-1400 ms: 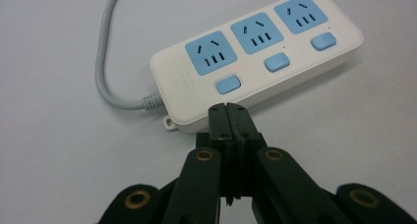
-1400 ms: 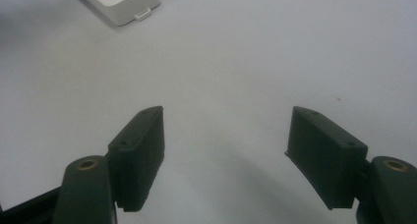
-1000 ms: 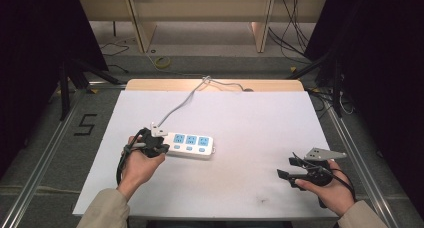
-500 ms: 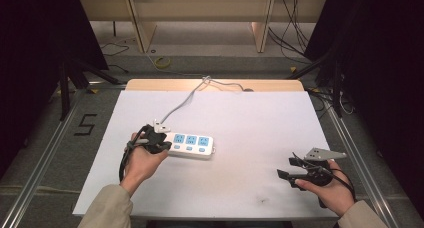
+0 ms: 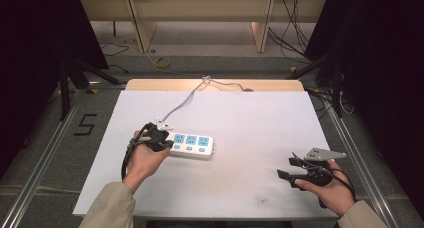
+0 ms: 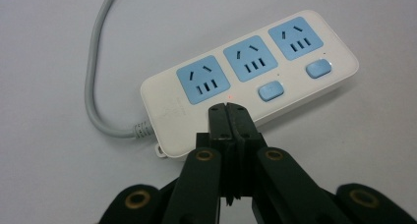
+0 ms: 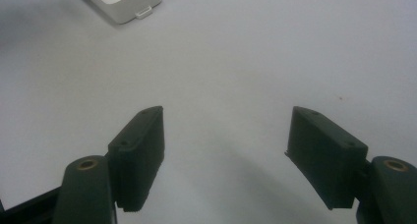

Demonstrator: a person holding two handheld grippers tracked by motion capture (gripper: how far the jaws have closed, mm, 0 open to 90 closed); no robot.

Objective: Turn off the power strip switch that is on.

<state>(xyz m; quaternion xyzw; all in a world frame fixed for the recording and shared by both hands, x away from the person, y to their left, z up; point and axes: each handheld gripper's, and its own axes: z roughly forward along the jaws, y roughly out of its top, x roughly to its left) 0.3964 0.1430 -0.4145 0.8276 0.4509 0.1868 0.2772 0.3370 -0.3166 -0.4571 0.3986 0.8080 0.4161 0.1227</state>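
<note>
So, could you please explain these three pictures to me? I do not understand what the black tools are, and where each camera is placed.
A person sits at a white table and holds a black two-jaw tool in each hand. One camera looks down from above. The other two ride on the tools and look along their jaws.

On the table lies a white power strip with three blue sockets and a grey cable.

The left hand-held gripper has its jaws shut, with nothing between them. Its tip is over the strip's first switch, where a small red light glows; whether it touches, I cannot tell.

The right hand-held gripper is open and empty, far from the strip.
</note>
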